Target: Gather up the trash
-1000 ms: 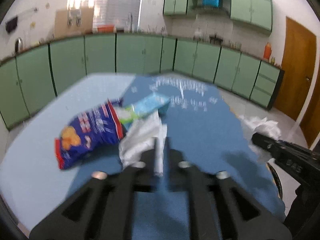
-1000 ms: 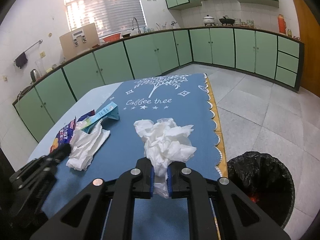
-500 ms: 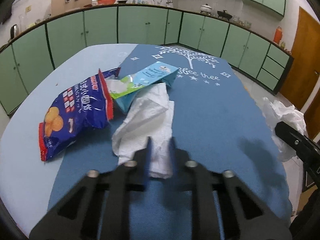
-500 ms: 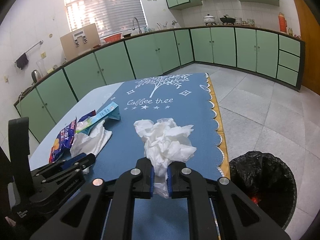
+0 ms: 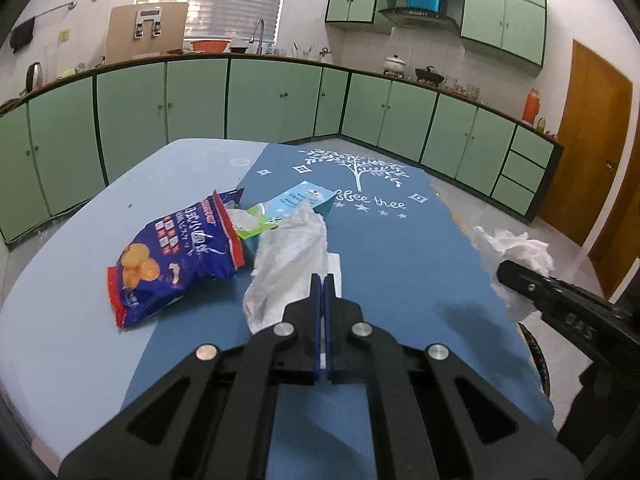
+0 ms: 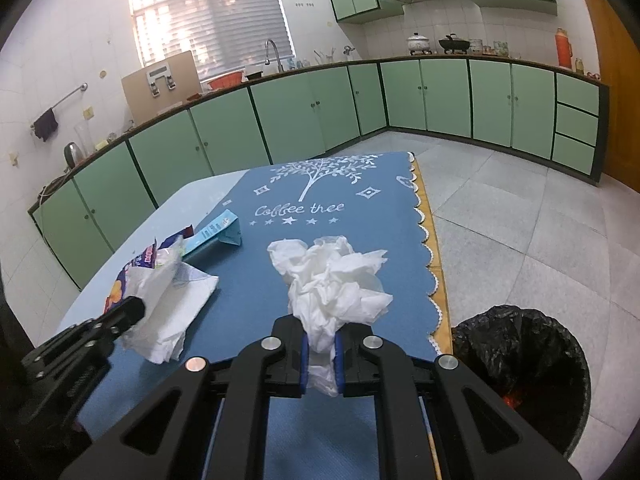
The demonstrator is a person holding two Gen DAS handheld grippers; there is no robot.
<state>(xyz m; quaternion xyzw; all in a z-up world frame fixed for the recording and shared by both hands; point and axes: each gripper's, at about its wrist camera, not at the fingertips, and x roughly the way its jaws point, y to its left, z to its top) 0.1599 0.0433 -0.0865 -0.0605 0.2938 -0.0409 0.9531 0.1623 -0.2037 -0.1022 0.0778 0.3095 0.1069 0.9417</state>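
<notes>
Green cabinets [image 6: 304,116] are lining white tiled walls [image 6: 72,32]; daylight is coming through blinds [image 6: 212,12] onto grey floor [image 6: 520,220].

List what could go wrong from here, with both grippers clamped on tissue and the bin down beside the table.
1. The left gripper has just closed on only the edge of the flat tissue; the tissue may tear or slip free when lifted.
2. That tissue overlaps the green-and-blue wrapper beside the snack bag; lifting could drag them along.
3. The crumpled tissue in the right gripper bulges well beyond the jaws; it could snag or miss the bin.
</notes>
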